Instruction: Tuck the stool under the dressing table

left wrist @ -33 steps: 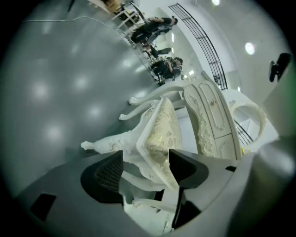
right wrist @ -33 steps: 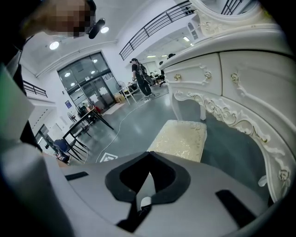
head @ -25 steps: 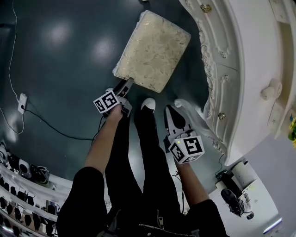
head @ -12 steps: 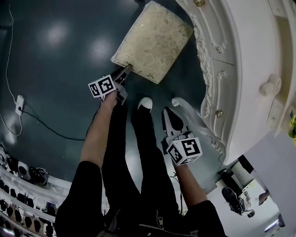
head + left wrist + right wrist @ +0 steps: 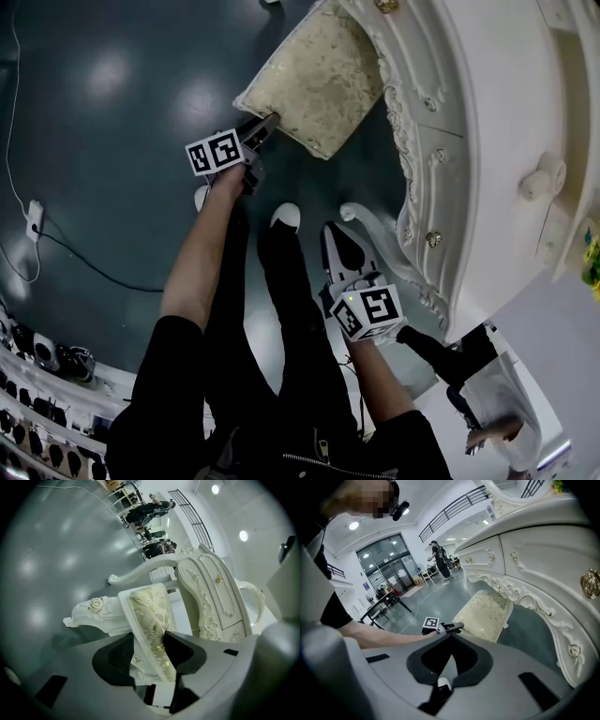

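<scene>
The stool (image 5: 319, 84) has a cream and gold cushion and white carved legs. Its far side is hidden beneath the white carved dressing table (image 5: 487, 141). My left gripper (image 5: 262, 131) is shut on the near edge of the seat. In the left gripper view the cushion edge (image 5: 147, 611) runs between the pads of that gripper (image 5: 150, 653), and the dressing table (image 5: 211, 597) stands just behind. My right gripper (image 5: 339, 248) hangs shut and holds nothing, near the table's front leg. The right gripper view shows its tips (image 5: 451, 639) together, with the stool (image 5: 485, 613) and my left gripper (image 5: 457, 627) ahead.
The person's legs and white shoes (image 5: 286, 217) stand between the grippers. The table's curved leg (image 5: 375, 230) is close to the right gripper. A cable and socket (image 5: 37, 211) lie on the dark floor at the left. Another person (image 5: 487, 394) stands at the bottom right.
The left gripper has closed on the seat edge and moved toward the table with the stool, which now lies further under the tabletop. The right gripper has barely moved.
</scene>
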Demonstrator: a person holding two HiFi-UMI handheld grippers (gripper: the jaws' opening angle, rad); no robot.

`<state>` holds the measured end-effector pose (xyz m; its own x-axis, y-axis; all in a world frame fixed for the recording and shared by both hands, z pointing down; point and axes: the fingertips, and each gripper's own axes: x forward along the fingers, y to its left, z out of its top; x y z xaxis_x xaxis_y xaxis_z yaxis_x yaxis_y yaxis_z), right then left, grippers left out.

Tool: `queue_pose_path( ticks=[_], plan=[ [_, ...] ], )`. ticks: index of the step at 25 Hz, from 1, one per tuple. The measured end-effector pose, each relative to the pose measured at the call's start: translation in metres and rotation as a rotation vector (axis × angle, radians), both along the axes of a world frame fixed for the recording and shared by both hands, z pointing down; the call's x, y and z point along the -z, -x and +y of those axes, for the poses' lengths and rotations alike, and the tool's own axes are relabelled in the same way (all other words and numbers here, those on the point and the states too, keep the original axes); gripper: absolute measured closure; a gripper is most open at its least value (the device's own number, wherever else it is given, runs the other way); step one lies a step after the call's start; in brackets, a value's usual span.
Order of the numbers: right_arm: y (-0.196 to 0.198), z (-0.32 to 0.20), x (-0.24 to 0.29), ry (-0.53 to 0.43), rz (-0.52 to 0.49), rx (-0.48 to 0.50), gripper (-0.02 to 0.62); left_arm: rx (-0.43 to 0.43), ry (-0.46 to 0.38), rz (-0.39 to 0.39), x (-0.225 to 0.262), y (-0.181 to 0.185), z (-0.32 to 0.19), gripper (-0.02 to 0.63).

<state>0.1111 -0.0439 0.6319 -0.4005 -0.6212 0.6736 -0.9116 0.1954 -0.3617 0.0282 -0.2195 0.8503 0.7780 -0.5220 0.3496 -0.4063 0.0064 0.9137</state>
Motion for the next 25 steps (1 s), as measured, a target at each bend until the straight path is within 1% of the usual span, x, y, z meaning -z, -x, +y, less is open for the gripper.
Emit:
queue_pose_path(
  ticks=[5, 9, 15, 21, 25],
  plan=[
    [-0.015, -0.006, -0.003, -0.006, 0.003, -0.010, 0.588, -0.011, -0.010, 0.016, 0.000, -0.038, -0.022, 0.394],
    [-0.029, -0.008, -0.004, -0.009, 0.004, -0.013, 0.588, -0.022, -0.007, 0.035, 0.001, -0.075, -0.035, 0.393],
    [-0.054, -0.004, -0.009, 0.010, 0.024, -0.031, 0.588, -0.039, 0.000, 0.054, 0.001, -0.133, -0.049, 0.391],
    [-0.067, -0.004, -0.008, 0.014, 0.032, -0.040, 0.588, -0.102, 0.040, 0.049, 0.001, -0.184, -0.064, 0.391],
    [-0.068, -0.001, -0.005, 0.014, 0.036, -0.037, 0.588, -0.154, 0.076, 0.044, 0.000, -0.210, -0.076, 0.391]
  ],
)
